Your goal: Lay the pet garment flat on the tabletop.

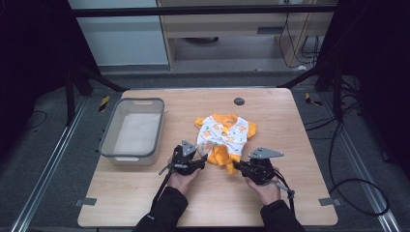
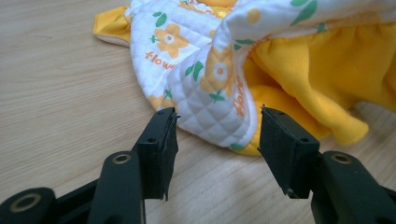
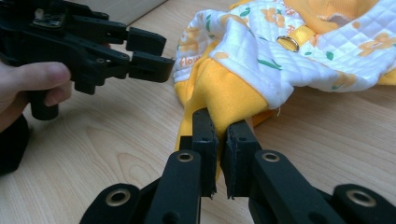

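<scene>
Two grippers work a small quilted white-and-orange flower-print garment (image 1: 224,137) lying mid-table. With the right gripper (image 3: 217,130) pinching its orange hem, the spread left gripper (image 2: 215,128) should slide over the near quilted edge and close squarely, catching both layers before any lift.

An empty grey bin (image 1: 133,130) sits on the wooden table (image 1: 290,145).
</scene>
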`<action>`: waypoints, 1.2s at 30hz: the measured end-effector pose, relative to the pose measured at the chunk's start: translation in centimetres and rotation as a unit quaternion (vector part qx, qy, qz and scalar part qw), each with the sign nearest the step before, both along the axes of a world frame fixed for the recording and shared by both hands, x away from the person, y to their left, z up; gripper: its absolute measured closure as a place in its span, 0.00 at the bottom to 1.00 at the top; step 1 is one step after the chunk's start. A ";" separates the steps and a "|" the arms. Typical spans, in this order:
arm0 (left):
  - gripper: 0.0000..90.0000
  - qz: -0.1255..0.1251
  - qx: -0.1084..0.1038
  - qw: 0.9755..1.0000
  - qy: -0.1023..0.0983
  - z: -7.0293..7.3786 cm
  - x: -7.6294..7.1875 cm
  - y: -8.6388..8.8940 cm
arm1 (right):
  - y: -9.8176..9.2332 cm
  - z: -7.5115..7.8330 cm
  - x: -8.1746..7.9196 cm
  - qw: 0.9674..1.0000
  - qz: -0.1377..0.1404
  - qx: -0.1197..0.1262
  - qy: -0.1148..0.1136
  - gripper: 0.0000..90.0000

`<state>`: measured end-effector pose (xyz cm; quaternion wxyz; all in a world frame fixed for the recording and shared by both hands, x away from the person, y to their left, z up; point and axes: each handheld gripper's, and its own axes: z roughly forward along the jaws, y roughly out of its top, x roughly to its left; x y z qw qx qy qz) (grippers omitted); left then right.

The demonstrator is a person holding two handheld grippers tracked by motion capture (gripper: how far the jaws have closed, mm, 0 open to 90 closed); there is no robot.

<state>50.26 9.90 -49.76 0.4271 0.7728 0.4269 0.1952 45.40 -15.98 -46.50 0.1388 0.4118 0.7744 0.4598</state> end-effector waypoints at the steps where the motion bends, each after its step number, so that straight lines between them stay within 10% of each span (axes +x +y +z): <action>1: 0.51 0.001 -0.002 1.000 0.000 -0.1 0.1 -0.2 | 0.0 0.0 0.0 1.000 0.000 0.000 0.000 0.94; 8: 0.59 0.005 0.007 1.000 0.011 -0.6 0.9 -1.4 | 0.2 0.0 0.0 1.000 0.002 -0.002 0.000 0.94; 18: 0.97 -0.006 0.003 0.999 0.035 0.1 1.5 -1.0 | 0.0 0.0 -0.1 1.000 0.005 -0.002 0.002 0.94; 36: 0.99 -0.046 0.012 0.999 -0.003 4.9 -0.3 2.0 | -1.5 2.0 -0.6 1.000 0.009 0.014 -0.004 0.94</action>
